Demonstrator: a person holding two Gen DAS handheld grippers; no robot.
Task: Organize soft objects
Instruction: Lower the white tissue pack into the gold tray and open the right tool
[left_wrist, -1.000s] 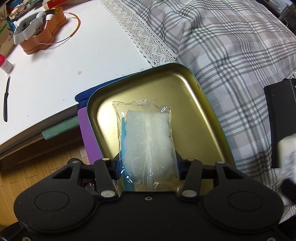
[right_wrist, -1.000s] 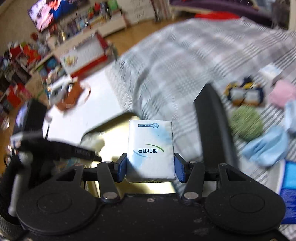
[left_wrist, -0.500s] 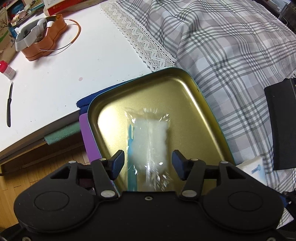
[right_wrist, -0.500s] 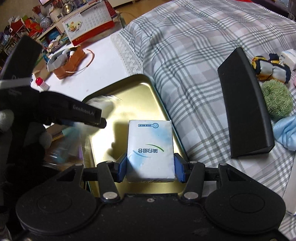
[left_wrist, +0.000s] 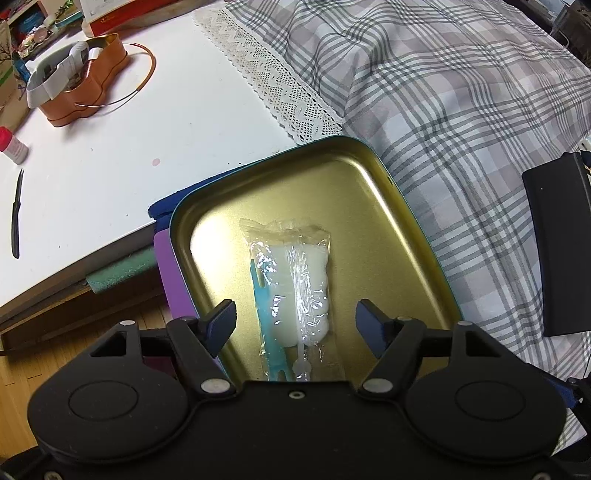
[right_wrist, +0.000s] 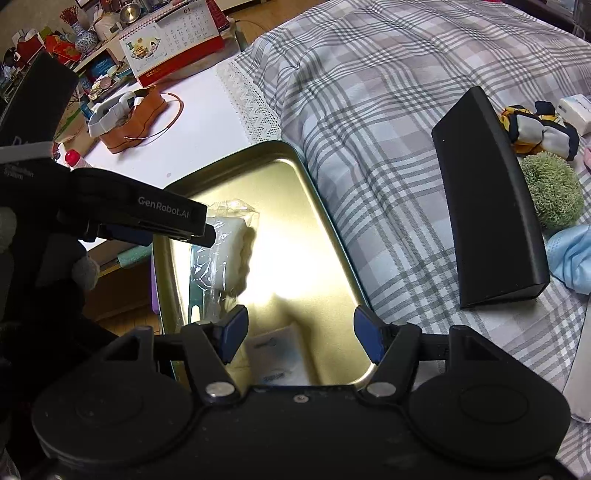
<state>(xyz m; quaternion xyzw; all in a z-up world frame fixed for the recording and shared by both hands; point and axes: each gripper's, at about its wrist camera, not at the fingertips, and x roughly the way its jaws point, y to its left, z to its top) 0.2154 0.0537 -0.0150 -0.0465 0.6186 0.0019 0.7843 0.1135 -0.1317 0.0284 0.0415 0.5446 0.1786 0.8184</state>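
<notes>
A gold metal tray with a teal rim lies on the plaid bed cover. A clear plastic packet of white soft material lies flat in it. My left gripper hovers over the packet, jaws opening, pads apart from it. A white tissue pack with blue print lies in the tray's near end. My right gripper stands above it, jaws opening, touching nothing. The left gripper's body shows in the right wrist view, over the packet.
A black rectangular case lies right of the tray. Beyond it sit a green fuzzy ball, a yellow-and-navy cloth and light blue fabric. A white table at left holds an orange tin and a knife.
The left jaws spread and the plastic packet dropped flat into the tray. The right jaws let go of the tissue pack, which now lies in the tray below them.
</notes>
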